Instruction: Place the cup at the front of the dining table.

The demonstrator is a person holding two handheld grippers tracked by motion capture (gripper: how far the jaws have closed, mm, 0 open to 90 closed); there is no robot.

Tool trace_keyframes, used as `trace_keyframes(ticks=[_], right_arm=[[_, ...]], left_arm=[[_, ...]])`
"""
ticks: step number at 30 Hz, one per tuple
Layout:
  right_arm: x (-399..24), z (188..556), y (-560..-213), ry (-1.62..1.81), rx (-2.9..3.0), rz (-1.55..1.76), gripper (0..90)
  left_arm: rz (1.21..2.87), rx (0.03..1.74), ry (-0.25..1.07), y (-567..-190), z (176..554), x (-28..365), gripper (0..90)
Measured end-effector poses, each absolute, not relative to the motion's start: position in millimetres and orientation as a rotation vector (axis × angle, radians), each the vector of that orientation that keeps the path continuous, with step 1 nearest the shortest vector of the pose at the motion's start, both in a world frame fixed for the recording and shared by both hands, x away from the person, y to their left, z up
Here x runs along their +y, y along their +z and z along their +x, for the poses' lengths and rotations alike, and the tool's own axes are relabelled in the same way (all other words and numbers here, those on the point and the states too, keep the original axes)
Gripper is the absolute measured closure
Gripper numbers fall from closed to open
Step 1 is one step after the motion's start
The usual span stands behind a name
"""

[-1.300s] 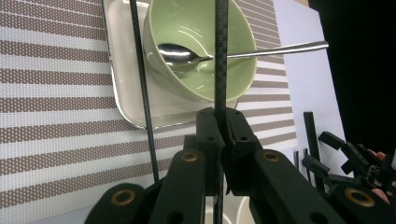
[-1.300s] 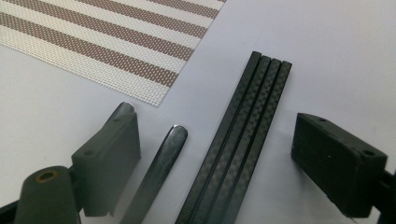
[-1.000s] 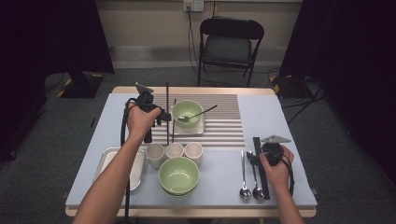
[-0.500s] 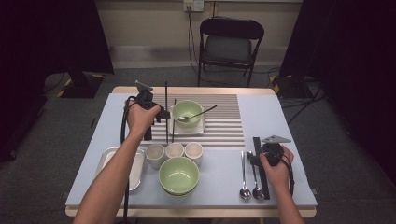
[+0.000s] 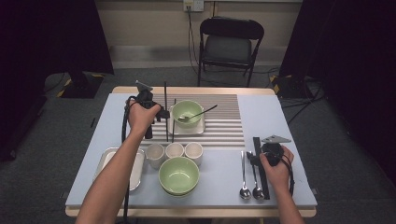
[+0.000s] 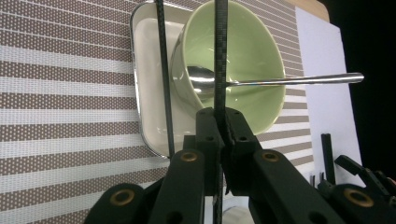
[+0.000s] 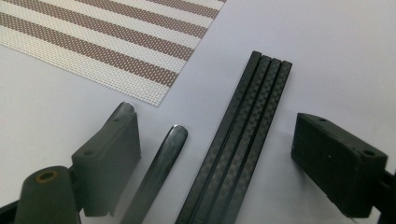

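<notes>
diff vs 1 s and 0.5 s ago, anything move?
No visible change. The left gripper stays shut on one chopstick beside the green bowl with the spoon in it, on the square dish. The right gripper stays open over the chopsticks and spoon handle on the table.
</notes>
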State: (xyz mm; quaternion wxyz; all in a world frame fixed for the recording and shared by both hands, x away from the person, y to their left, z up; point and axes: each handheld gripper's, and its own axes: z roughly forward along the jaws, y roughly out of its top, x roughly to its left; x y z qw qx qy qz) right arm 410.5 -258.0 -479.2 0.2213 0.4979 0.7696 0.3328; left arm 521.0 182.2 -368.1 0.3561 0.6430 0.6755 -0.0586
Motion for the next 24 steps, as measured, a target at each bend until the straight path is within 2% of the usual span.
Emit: trace_keyframes(ticks=[24], right_arm=[[-258.0, 410.4, -479.2, 0.920, 2.127, 1.376, 14.7]], left_arm=[[1.669, 1.745, -0.129, -370.9, 531.6, 180.8, 86.3]])
